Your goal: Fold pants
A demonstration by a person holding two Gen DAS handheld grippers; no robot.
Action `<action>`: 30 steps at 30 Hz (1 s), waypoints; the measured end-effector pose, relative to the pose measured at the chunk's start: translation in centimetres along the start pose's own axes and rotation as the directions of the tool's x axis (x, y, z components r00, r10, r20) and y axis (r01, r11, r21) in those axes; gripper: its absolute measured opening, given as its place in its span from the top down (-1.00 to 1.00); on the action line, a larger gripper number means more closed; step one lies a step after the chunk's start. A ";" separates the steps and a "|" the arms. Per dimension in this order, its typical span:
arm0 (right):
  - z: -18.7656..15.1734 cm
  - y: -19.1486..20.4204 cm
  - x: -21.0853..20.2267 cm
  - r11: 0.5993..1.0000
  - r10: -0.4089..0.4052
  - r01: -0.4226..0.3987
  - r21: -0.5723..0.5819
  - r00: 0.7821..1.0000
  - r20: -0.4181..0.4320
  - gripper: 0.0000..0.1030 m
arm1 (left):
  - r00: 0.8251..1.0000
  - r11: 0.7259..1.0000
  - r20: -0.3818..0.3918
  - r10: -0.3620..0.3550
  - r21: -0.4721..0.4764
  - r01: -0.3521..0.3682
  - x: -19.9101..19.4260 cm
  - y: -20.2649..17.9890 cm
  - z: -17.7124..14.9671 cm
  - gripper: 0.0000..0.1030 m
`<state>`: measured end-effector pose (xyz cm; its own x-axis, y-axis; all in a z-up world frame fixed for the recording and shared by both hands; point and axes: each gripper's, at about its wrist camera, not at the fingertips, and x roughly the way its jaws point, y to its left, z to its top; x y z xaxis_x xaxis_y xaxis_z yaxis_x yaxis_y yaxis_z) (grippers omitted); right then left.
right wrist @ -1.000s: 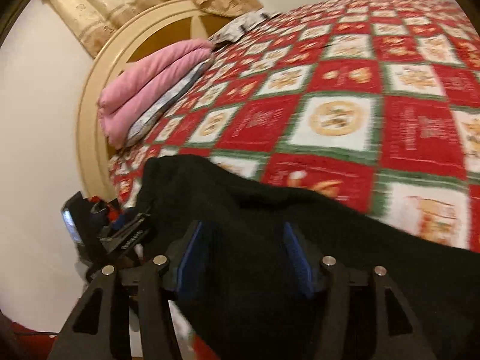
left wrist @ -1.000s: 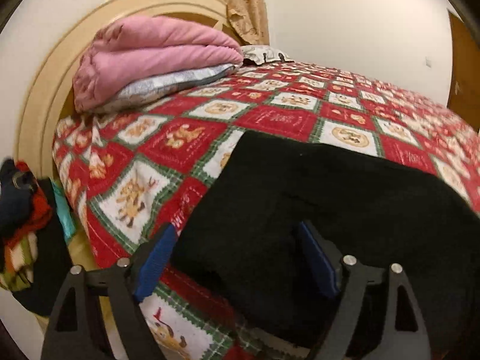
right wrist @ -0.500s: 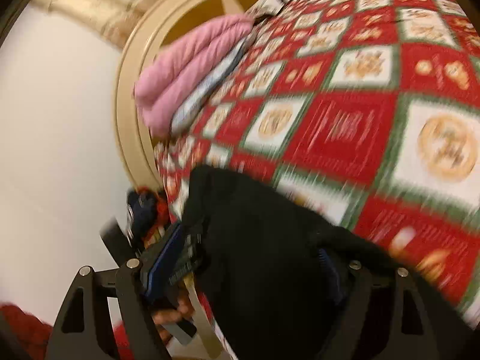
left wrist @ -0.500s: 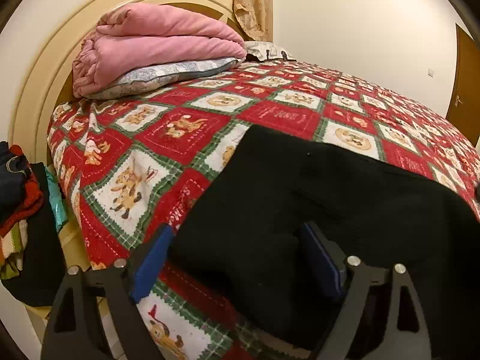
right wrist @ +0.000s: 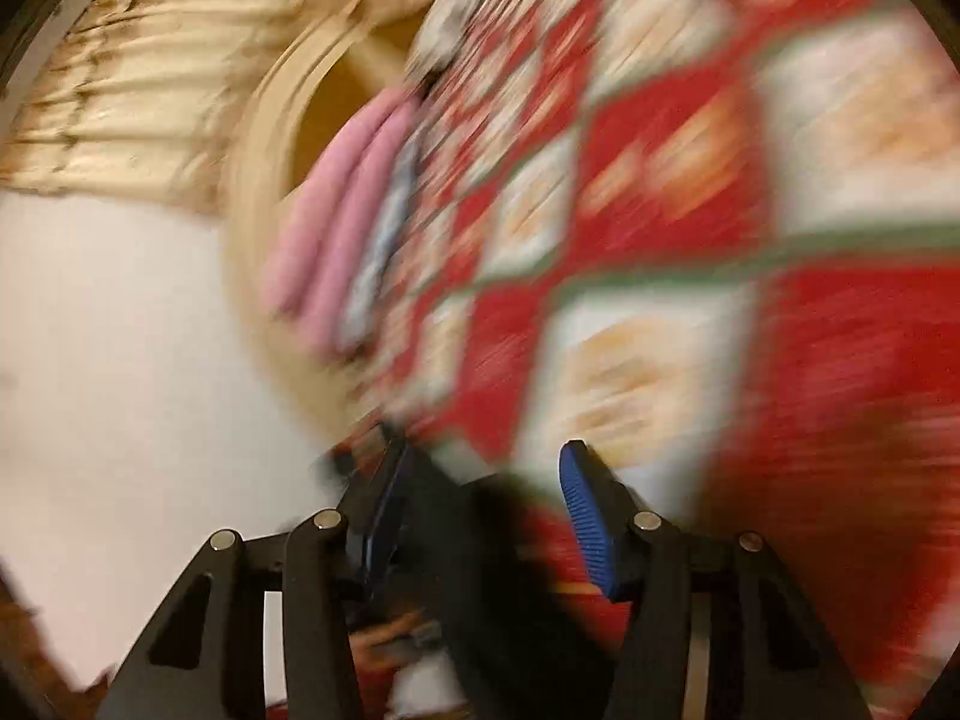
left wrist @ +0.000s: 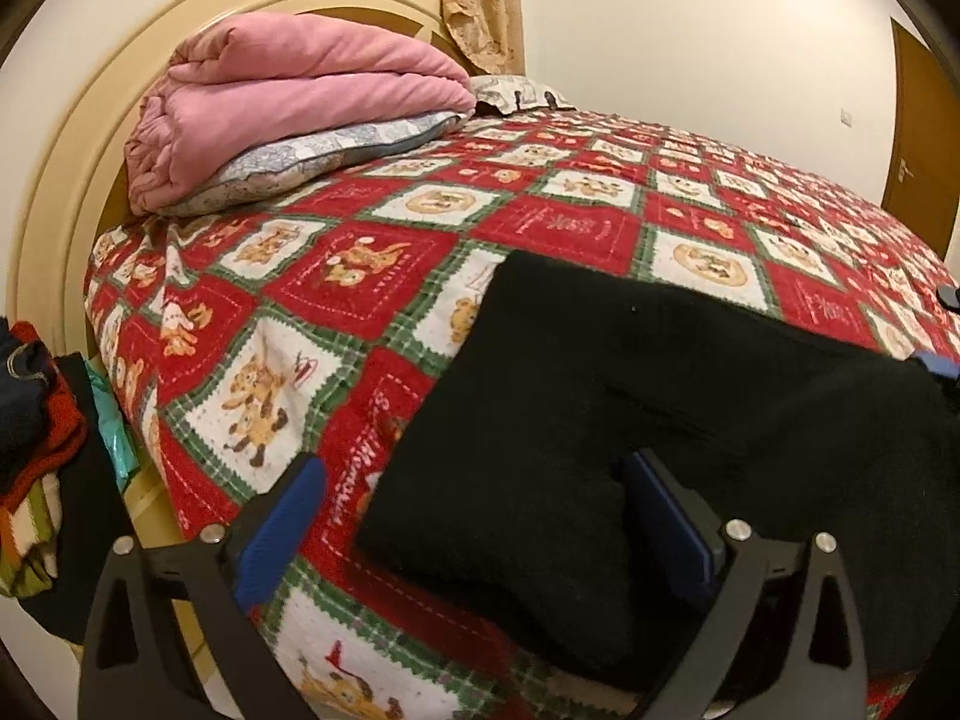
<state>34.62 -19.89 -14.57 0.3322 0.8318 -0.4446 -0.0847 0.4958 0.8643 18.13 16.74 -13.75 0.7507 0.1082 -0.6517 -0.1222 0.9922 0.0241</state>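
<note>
Half the pants (left wrist: 630, 420) (black) between tool (left wrist: 474, 516) tips

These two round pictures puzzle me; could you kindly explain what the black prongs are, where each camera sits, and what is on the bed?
No robot here: a person holds a two-finger gripper in each hand, with a fisheye camera on each looking along its fingers. The sharp picture is from the left gripper, whose jaws have just been opening wide; the folded black pants lie between them, not pinched, on the red patchwork bedspread. A pink blanket sits on a pillow by the headboard. The blurred picture is from the right gripper, jaws apart and just closing; dark cloth lies between them, the grip unclear.
</note>
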 end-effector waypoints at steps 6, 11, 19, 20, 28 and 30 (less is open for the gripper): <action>-5.7 4.6 -5.2 0.950 -0.221 0.256 -0.176 0.955 0.195 -0.05 | 1.000 0.997 0.019 0.013 0.072 -0.015 -0.4 -0.5 0.3 -1.00; -12.2 10.6 1.5 0.798 -0.329 0.373 -0.474 0.928 0.176 0.12 | 0.998 0.991 0.020 0.058 0.116 -0.060 -0.9 -1.4 1.0 -0.97; -17.2 10.8 6.2 0.588 -0.444 0.514 -0.624 0.850 0.282 0.10 | 0.970 0.971 0.157 0.184 0.127 -0.205 -5.5 2.4 3.0 -0.91; -17.4 11.2 6.2 0.567 -0.465 0.546 -0.617 0.830 0.307 0.10 | 0.969 0.970 0.156 0.192 0.117 -0.211 -5.7 2.8 3.1 -0.91; -23.0 14.1 7.0 0.503 -0.387 0.479 -0.720 0.869 0.308 0.10 | 0.980 0.987 0.121 0.156 0.027 -0.161 -6.2 3.0 1.8 -0.91; -23.7 13.6 8.6 0.508 -0.404 0.450 -0.735 0.878 0.258 0.10 | 0.991 0.994 0.076 0.110 0.011 -0.111 -5.8 2.6 0.8 -0.89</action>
<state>14.04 -0.07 -12.19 0.5679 0.4653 -0.6789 -0.5838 0.8092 0.0663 13.97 18.75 -9.35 0.7798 0.2209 -0.5858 -0.1978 0.9747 0.1043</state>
